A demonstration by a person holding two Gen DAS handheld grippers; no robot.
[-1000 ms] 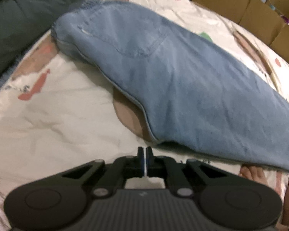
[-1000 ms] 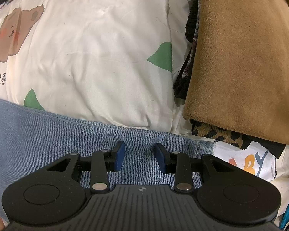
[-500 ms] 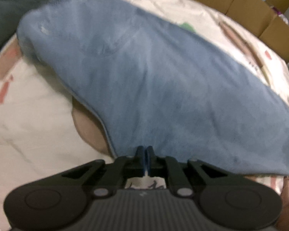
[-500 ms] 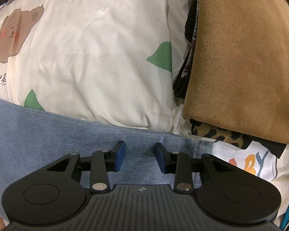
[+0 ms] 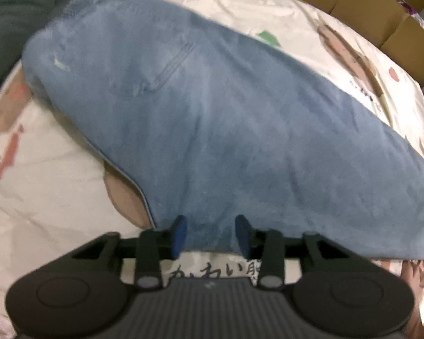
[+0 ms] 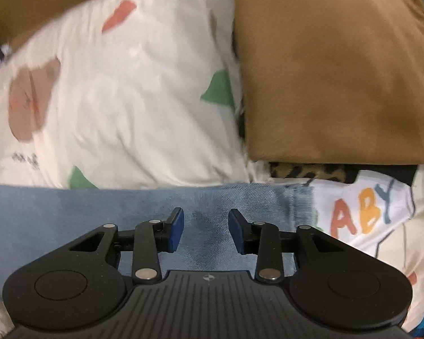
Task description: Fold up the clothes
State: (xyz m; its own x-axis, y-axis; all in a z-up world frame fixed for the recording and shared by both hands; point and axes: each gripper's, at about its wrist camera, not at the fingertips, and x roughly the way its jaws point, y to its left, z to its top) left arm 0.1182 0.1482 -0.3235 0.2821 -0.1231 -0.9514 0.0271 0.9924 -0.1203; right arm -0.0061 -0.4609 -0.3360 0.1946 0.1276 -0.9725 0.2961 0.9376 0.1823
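Observation:
Light blue jeans (image 5: 212, 130) lie folded lengthwise across the printed bedsheet (image 5: 51, 192), waist and back pocket at the far left. My left gripper (image 5: 210, 233) hovers over the near edge of the jeans at mid-leg; its jaws are opening and the blue pads stand apart with the denim edge below them, not pinched. In the right wrist view the hem end of the jeans (image 6: 155, 206) runs across the lower frame. My right gripper (image 6: 206, 230) is open just above that denim, nothing gripped.
A folded tan garment (image 6: 333, 65) rests on a leopard-print piece (image 6: 305, 171) at the right of the sheet. A white garment with "BABY" lettering (image 6: 361, 212) lies beside the hem. Cardboard boxes (image 5: 361, 2) line the far side; a dark green blanket (image 5: 22, 8) sits far left.
My left gripper slid right along the jeans' near edge and went from shut to open. The right gripper's view shifted slightly; its jaws stayed open.

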